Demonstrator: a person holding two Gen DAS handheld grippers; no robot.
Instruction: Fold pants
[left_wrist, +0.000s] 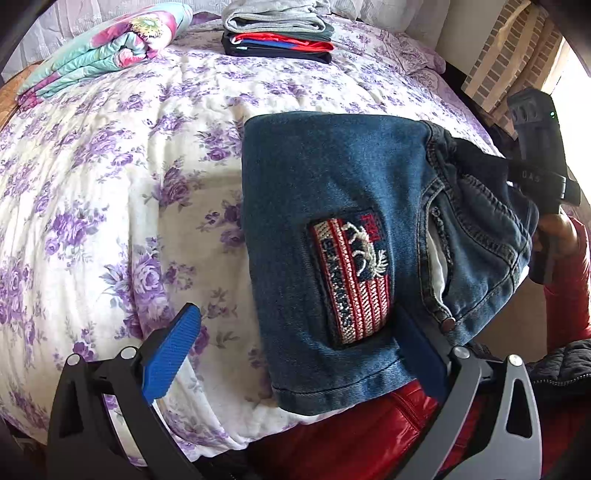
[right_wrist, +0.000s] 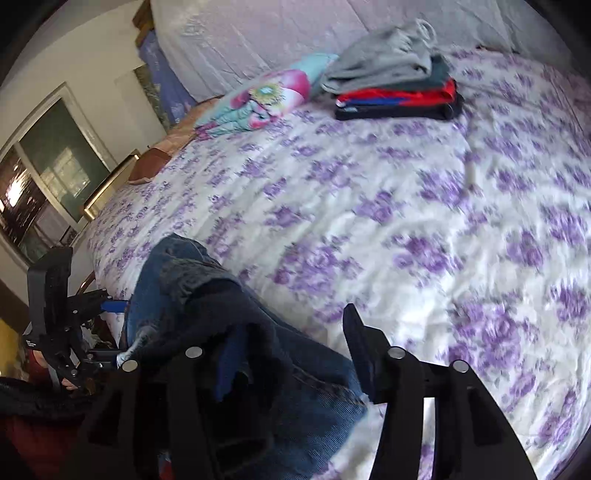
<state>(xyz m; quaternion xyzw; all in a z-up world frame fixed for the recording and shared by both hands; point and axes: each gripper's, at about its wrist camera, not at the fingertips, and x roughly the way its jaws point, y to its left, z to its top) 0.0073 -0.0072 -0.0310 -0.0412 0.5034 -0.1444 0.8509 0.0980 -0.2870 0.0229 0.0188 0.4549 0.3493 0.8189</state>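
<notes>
Folded blue jeans with a striped flag patch lie on the purple-flowered bedspread, close to the near edge of the bed. My left gripper is open wide. Its blue left pad rests over bare bedspread, and its right finger is hidden under the denim. In the right wrist view the jeans and their dark lining lie between and over the fingers of my right gripper. Its jaws stand apart, and the right finger is clear of the cloth at its tip.
A stack of folded clothes sits at the far side of the bed, beside a folded flowered quilt. A person's red jacket shows at the near edge. A window is off to the left.
</notes>
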